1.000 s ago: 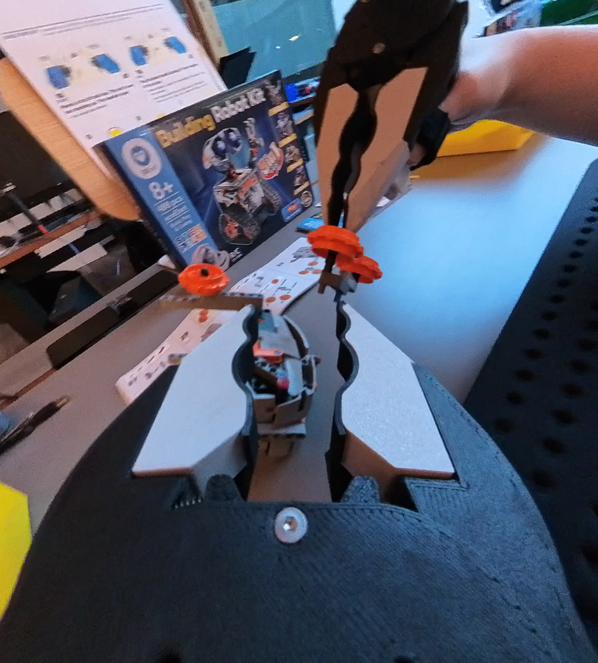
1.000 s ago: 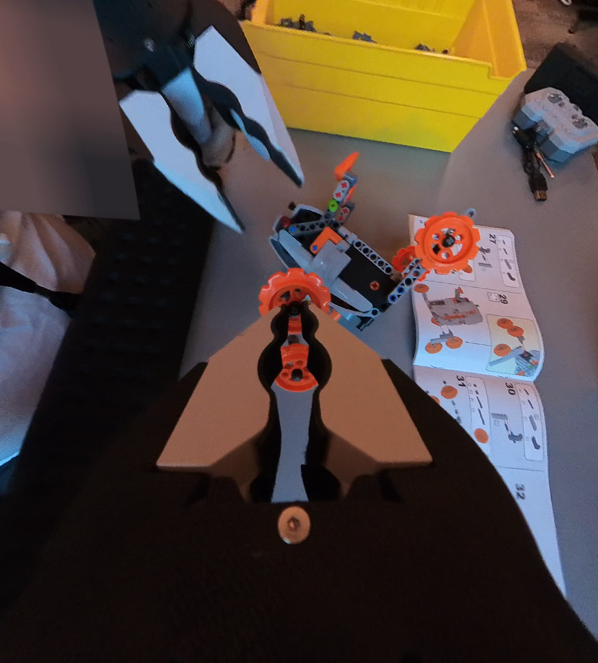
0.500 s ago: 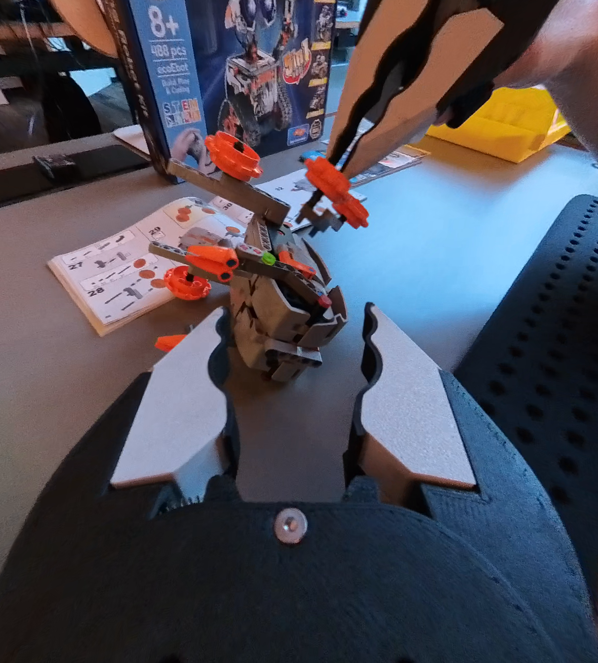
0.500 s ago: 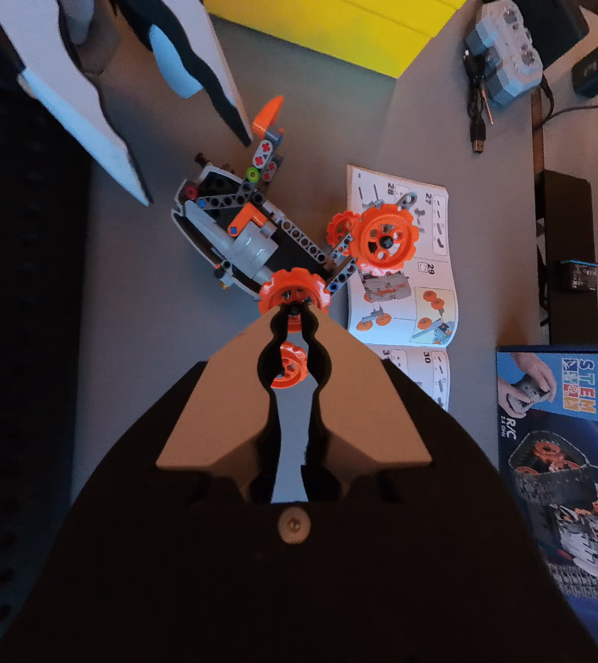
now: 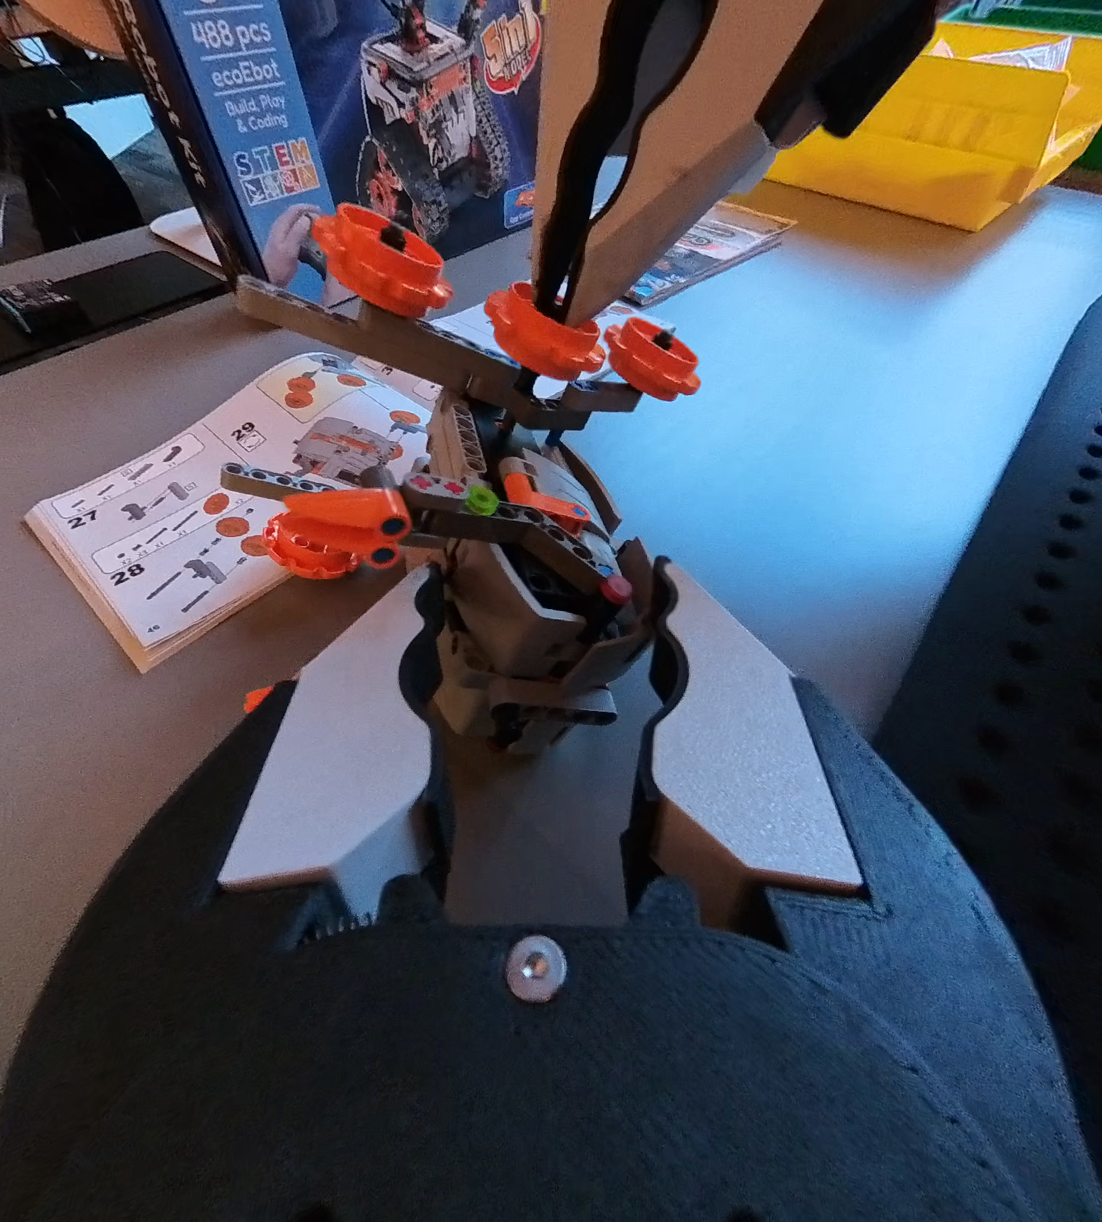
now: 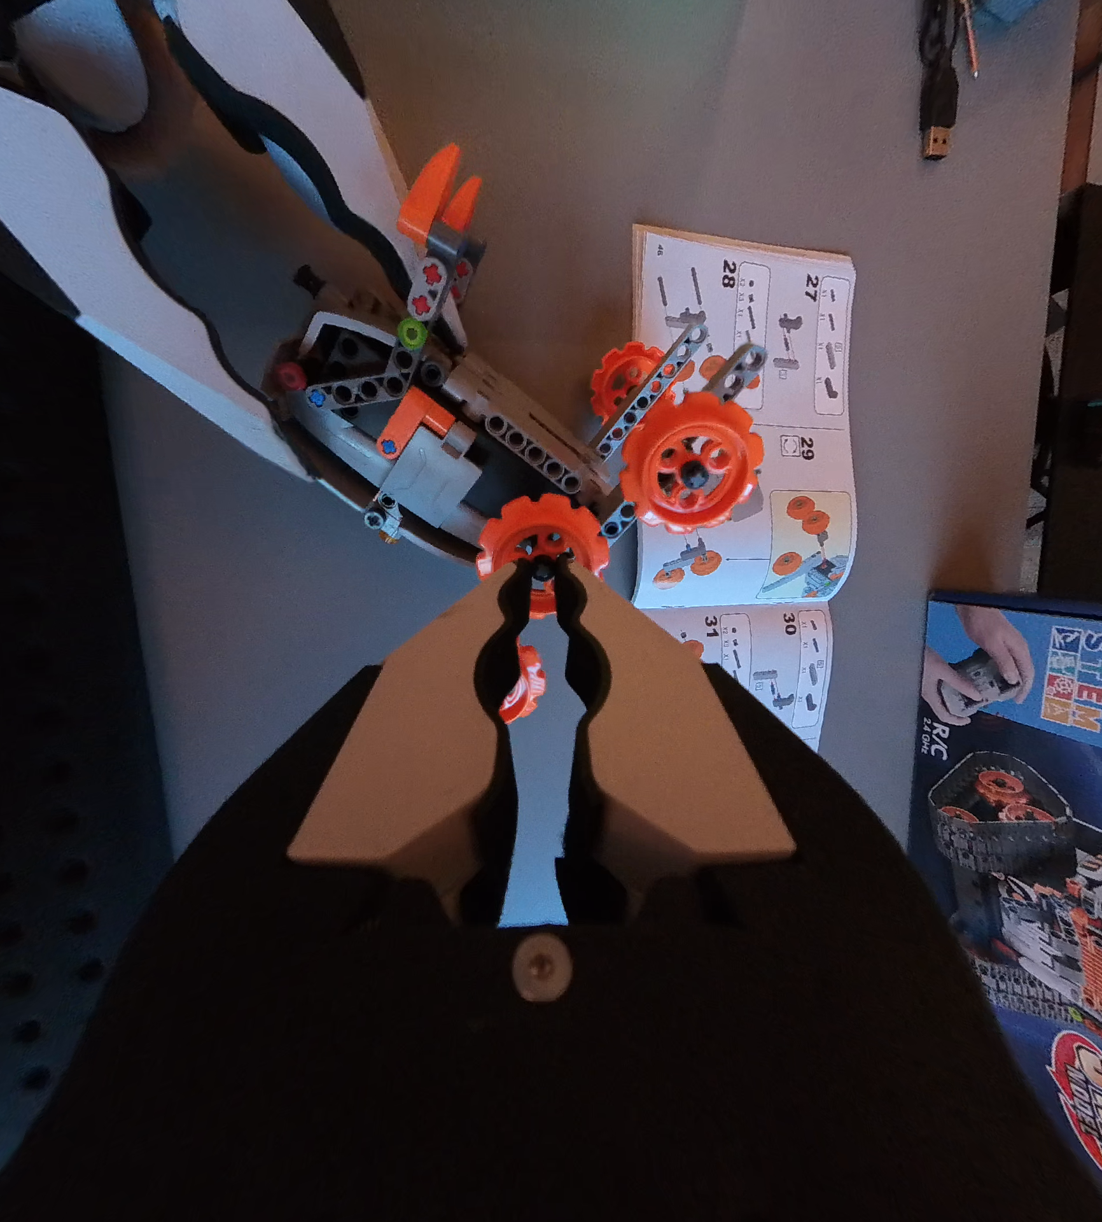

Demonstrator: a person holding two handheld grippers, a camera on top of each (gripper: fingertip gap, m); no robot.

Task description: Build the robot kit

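The right tongs (image 6: 540,582) were closed tight on a small black pin (image 6: 543,567). The pin sat in the middle of an orange wheel (image 6: 540,545). That wheel was on a grey bar at the top of the toy model (image 5: 522,628), and the tongs came down on it from above.

The left tongs (image 5: 545,585) were closed around the bottom part of the toy model. One finger was pressed on each side of it. The model was held standing on the grey surface (image 5: 832,430), near the middle.

Four orange wheels were counted on the model: three up high and one low on the left side. Two pointed orange pieces (image 6: 436,192) stuck out of it, side by side. One green ring (image 5: 481,500) and one red knob (image 5: 616,587) were seen on its dark bar.

One open booklet (image 5: 158,529) lay just to the left of the model. One blue box (image 5: 257,132) stood at the far left. One yellow bin (image 5: 932,145) sat far to the right. One black mat with holes (image 5: 1031,595) lay on the right.
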